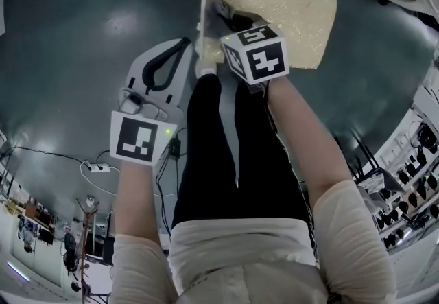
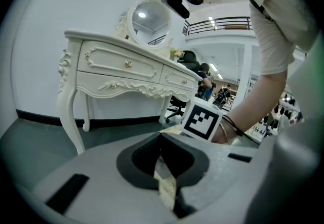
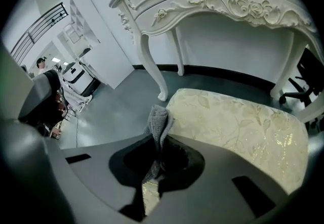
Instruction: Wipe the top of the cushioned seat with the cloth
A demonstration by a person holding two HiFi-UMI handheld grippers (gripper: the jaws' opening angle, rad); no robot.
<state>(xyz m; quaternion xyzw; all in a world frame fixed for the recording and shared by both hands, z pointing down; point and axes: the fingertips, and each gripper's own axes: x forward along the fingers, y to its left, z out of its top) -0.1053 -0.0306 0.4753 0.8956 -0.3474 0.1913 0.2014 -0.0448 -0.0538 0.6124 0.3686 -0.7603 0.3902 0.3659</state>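
The cushioned seat (image 1: 274,11) is cream with a gold leaf pattern and sits at the top of the head view. In the right gripper view the seat (image 3: 238,127) fills the lower right. A grey knitted cloth (image 3: 158,122) stands bunched upright at the seat's left edge, and my right gripper (image 3: 157,160) is shut on it. From the head view, the cloth (image 1: 214,16) is at the seat's near-left corner under the right gripper (image 1: 230,25). My left gripper (image 1: 186,43) hangs beside the seat's left edge, over the floor. The left gripper (image 2: 161,154) is shut and holds nothing.
A white carved dressing table (image 2: 116,66) with a round mirror (image 2: 147,15) stands just behind the seat; its legs (image 3: 152,61) come down near the seat's far edge. Cables and a power strip (image 1: 99,167) lie on the dark floor at left. My legs (image 1: 219,158) stand before the seat.
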